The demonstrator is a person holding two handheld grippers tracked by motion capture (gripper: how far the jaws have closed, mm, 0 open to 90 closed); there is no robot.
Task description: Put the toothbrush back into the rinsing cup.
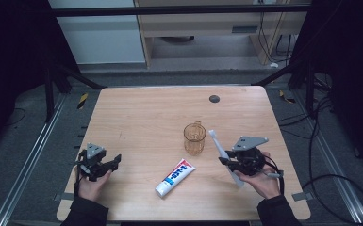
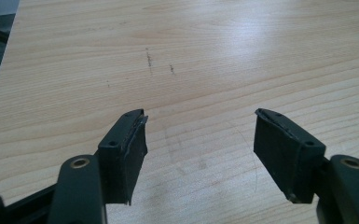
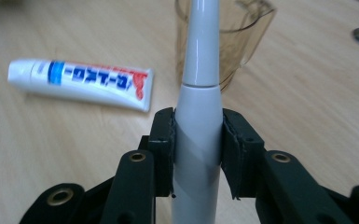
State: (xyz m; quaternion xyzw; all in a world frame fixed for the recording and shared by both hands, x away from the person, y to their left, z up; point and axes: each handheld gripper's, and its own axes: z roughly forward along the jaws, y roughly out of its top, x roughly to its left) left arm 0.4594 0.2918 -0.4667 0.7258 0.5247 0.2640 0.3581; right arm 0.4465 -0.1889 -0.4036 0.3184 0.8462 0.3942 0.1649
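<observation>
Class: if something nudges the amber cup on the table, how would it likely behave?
The amber cup looks thin, clear plastic, so probably light and quick to slide on the smooth wooden table. It stands upright and empty, taller than wide, so a high push may tip it; its handle should limit rolling.

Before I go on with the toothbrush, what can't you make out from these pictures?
- White electric toothbrush: head cut off by the top edge, right gripper view.
- Its handle: partly hidden by the right tongs, high view.
- White toothpaste tube: print too small, high view.
- Amber transparent plastic cup: partly behind the toothbrush, rim cropped.
</observation>
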